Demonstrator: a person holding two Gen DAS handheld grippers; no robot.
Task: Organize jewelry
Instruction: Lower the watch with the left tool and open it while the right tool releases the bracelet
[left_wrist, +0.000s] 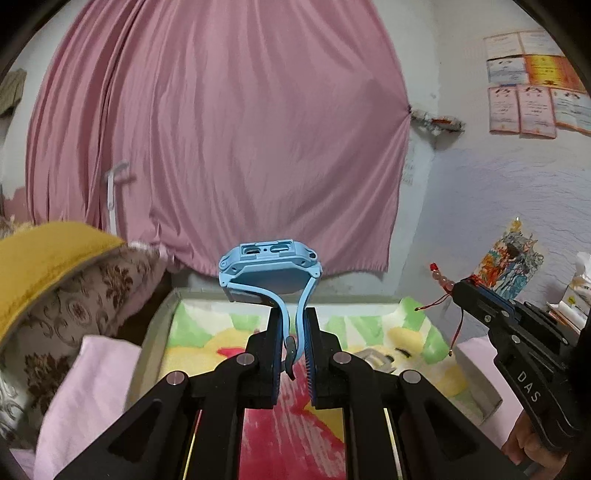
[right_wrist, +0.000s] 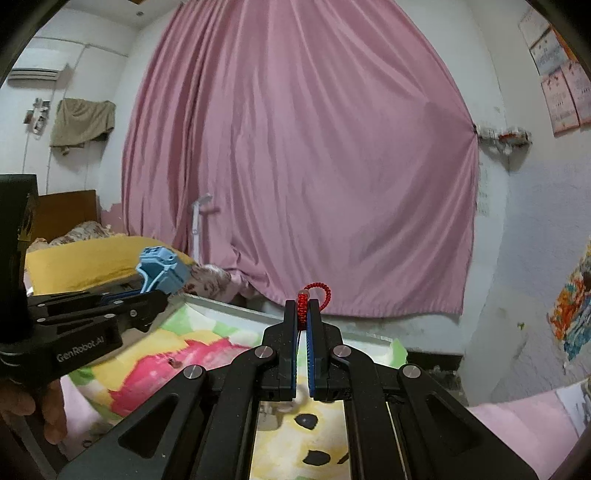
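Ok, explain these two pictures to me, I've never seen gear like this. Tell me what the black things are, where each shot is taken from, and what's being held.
The black things are hand-held grippers, two-fingered tongs, one in each of a person's hands. Each carries a wide-angle camera looking along its fingers, so each picture shows its own gripper from behind and the other off to the side. The left gripper is shut on the strap of a light blue watch. The right gripper is shut on a red corded bracelet with pinkish beads. Below them lies a shallow tray lined with a colourful cartoon cloth. Behind hangs a pink curtain.
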